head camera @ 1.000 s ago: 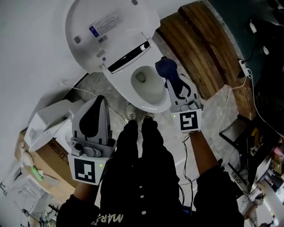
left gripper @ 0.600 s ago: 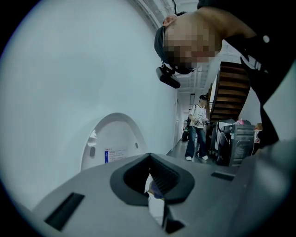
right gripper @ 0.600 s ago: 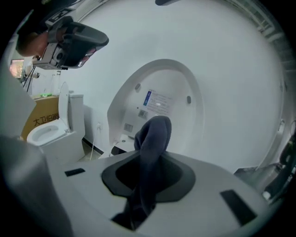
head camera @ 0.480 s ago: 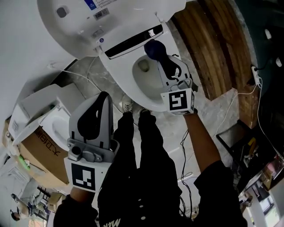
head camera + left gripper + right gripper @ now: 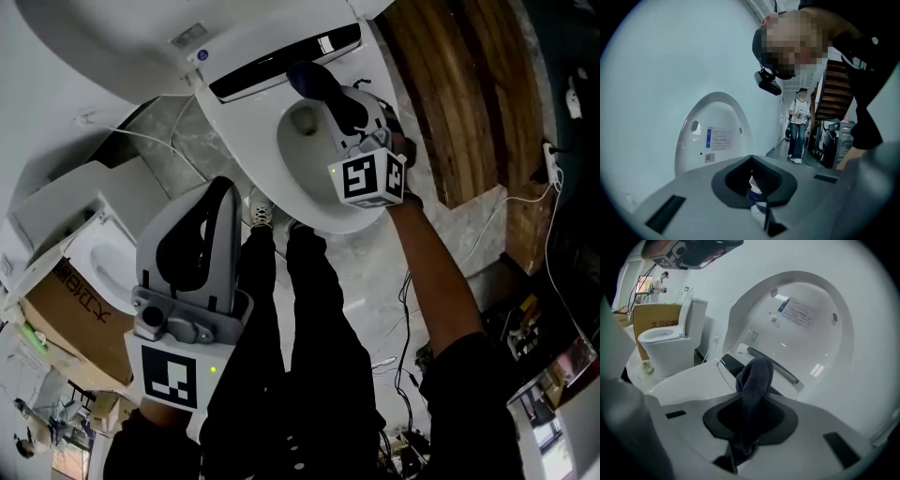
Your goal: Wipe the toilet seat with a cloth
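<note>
My right gripper [image 5: 337, 108] clamped tight on dark blue cloth [image 5: 312, 80], bunch sticking out past jaws. Cloth sits at rear edge of toilet seat [image 5: 239, 155], just beside dark strip under raised lid [image 5: 94, 37]. Can't confirm contact with seat. My left gripper [image 5: 217, 202] hangs clear of toilet's front edge, jaws together, nothing between.

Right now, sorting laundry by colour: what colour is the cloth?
Dark blue; the cloth shows best in the head view.
</note>
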A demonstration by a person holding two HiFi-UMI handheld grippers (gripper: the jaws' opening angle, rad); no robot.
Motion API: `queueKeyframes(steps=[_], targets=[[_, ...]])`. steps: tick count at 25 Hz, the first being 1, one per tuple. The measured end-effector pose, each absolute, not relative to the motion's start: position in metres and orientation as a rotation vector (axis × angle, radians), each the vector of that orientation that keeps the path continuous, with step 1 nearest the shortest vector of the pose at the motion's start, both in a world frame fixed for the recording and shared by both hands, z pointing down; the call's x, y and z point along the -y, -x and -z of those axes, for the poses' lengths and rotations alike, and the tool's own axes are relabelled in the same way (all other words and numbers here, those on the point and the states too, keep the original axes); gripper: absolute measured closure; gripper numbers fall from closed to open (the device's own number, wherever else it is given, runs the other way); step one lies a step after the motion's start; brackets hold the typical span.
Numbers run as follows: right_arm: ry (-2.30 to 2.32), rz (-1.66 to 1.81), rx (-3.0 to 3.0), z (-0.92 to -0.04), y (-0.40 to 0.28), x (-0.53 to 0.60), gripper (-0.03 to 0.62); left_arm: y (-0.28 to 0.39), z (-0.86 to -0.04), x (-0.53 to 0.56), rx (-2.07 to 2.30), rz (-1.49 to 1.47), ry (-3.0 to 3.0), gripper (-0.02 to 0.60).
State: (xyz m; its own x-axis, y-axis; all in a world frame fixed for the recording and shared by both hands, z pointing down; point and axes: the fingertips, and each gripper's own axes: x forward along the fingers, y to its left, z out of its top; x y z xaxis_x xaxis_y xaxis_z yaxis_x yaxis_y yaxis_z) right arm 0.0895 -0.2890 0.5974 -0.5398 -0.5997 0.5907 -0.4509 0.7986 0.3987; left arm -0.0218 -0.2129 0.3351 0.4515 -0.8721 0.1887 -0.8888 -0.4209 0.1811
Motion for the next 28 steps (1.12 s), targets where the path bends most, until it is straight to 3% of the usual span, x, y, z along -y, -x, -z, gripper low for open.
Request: queueKeyframes(steps=[15,28], targets=[[-0.521,0.37,2.08,-0.692,-0.076,0.296,0.52,0.022,-0.364,0.209,1.534,-0.126,-2.402,0.571],[-0.519,0.319,1.997,-0.715,-0.078,0.31,0.52,0.016,-0.366,0.213,1.522,-0.145,-2.409,0.571]])
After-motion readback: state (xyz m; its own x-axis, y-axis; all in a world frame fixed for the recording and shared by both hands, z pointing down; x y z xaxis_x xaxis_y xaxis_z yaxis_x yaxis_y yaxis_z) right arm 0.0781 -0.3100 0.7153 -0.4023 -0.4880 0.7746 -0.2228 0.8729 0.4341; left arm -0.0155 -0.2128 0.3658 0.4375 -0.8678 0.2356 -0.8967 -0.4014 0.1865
